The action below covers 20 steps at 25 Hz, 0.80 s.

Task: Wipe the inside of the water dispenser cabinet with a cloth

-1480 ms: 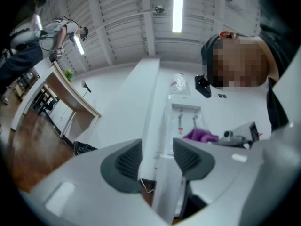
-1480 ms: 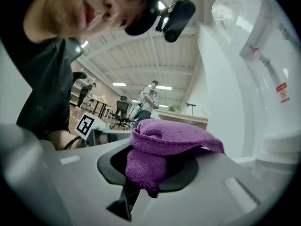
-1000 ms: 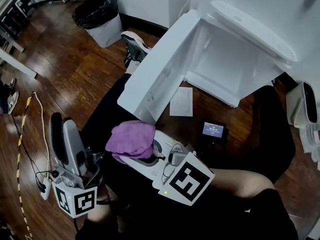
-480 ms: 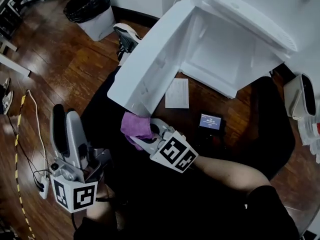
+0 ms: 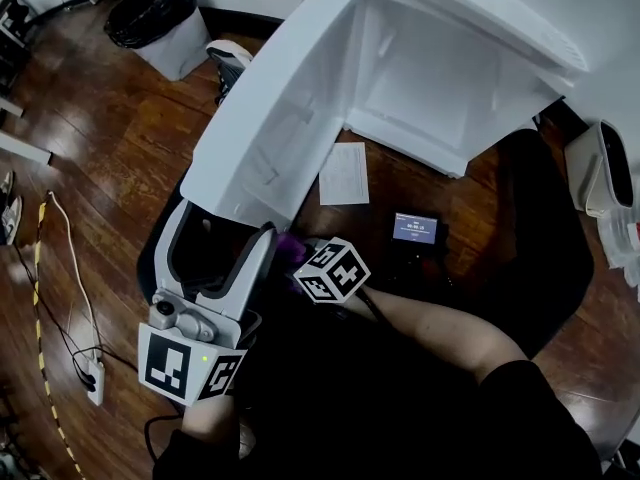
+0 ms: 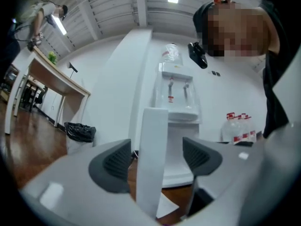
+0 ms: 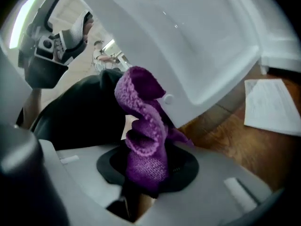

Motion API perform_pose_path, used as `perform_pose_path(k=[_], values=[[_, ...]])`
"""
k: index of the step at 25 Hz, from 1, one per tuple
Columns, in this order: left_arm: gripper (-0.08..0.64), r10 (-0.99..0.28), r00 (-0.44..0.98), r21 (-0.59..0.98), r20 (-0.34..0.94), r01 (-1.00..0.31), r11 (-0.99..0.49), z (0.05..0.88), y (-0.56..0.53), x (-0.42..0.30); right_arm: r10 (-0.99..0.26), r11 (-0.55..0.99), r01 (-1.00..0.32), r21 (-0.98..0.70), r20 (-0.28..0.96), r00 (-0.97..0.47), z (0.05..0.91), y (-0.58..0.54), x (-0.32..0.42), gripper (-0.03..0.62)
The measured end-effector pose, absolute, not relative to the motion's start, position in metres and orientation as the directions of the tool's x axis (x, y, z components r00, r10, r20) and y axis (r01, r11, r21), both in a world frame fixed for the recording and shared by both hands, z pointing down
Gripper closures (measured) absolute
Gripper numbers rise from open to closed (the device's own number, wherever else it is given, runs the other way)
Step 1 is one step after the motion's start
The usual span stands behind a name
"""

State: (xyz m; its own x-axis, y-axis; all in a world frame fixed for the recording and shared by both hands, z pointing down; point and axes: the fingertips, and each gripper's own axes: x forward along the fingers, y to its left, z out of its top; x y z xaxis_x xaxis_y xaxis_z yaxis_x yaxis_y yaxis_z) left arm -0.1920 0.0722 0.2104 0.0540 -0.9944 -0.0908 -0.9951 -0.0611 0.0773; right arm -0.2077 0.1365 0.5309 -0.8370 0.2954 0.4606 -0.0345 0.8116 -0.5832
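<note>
The white water dispenser cabinet stands open, its door swung out to the left. My left gripper is open at the door's lower corner. In the left gripper view the door's edge stands between the dark pads, with a gap on the right side. My right gripper is shut on a purple cloth, which bunches up above the jaws just under the door. In the head view only its marker cube and a bit of the cloth show.
A sheet of paper and a small device with a lit screen lie on the wooden floor before the cabinet. A black-bagged bin stands at back left, with a shoe by the door. A cable runs along the left.
The right gripper has dropped and rolled, carrying the cloth in under the door's lower edge. The left gripper has swung in from the lower left until the door's edge sits between its jaws.
</note>
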Motion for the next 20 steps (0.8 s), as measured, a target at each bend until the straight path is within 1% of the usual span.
perform_pose_path(k=[3,5,7,8,10,13,15,17,18,19,20], values=[[0.206,-0.995,0.030,0.096,-0.099,-0.995,-0.040,0.209,0.071,-0.197,0.271,0.650,-0.111,-0.752,0.366,-0.890,0.517,0.127,-0.217,0.480],[0.214,-0.994,0.023,0.100,-0.108,-0.994,-0.034,0.206,0.072,-0.200,0.255,0.585,-0.177,-0.791,0.387,-0.886,0.519,0.108,-0.207,0.480],[0.222,-0.993,0.029,0.097,-0.112,-0.994,-0.040,0.204,0.072,-0.200,0.292,0.622,-0.202,-0.757,0.463,-0.837,0.525,0.099,-0.187,0.469],[0.212,-0.993,0.039,0.089,-0.112,-0.995,-0.049,0.204,0.072,-0.198,0.311,0.664,-0.197,-0.721,0.506,-0.804,0.526,0.097,-0.177,0.469],[0.221,-0.992,0.052,0.051,-0.112,-0.997,-0.058,0.202,0.071,-0.191,0.341,0.732,-0.179,-0.658,0.580,-0.740,0.528,0.091,-0.163,0.469],[0.269,-0.993,0.040,-0.015,-0.109,-0.999,-0.039,0.197,0.070,-0.184,0.397,0.787,-0.124,-0.604,0.650,-0.648,0.527,0.089,-0.148,0.478],[0.303,-0.994,0.021,-0.009,-0.106,-1.000,-0.021,0.198,0.072,-0.186,0.415,0.829,-0.073,-0.555,0.697,-0.585,0.528,0.088,-0.136,0.485],[0.342,-0.993,0.018,0.028,-0.115,-0.999,-0.021,0.199,0.073,-0.191,0.383,0.857,-0.081,-0.509,0.733,-0.562,0.529,0.071,-0.129,0.486],[0.359,-0.992,0.022,0.047,-0.122,-0.999,-0.028,0.200,0.073,-0.193,0.341,0.869,-0.108,-0.483,0.741,-0.578,0.528,0.054,-0.130,0.486],[0.363,-0.991,0.026,0.062,-0.129,-0.997,-0.034,0.201,0.073,-0.195,0.276,0.883,-0.147,-0.446,0.746,-0.606,0.523,0.030,-0.134,0.486],[0.362,-0.991,0.028,0.073,-0.133,-0.997,-0.038,0.202,0.074,-0.196,0.185,0.901,-0.197,-0.387,0.752,-0.633,0.518,0.001,-0.139,0.486]])
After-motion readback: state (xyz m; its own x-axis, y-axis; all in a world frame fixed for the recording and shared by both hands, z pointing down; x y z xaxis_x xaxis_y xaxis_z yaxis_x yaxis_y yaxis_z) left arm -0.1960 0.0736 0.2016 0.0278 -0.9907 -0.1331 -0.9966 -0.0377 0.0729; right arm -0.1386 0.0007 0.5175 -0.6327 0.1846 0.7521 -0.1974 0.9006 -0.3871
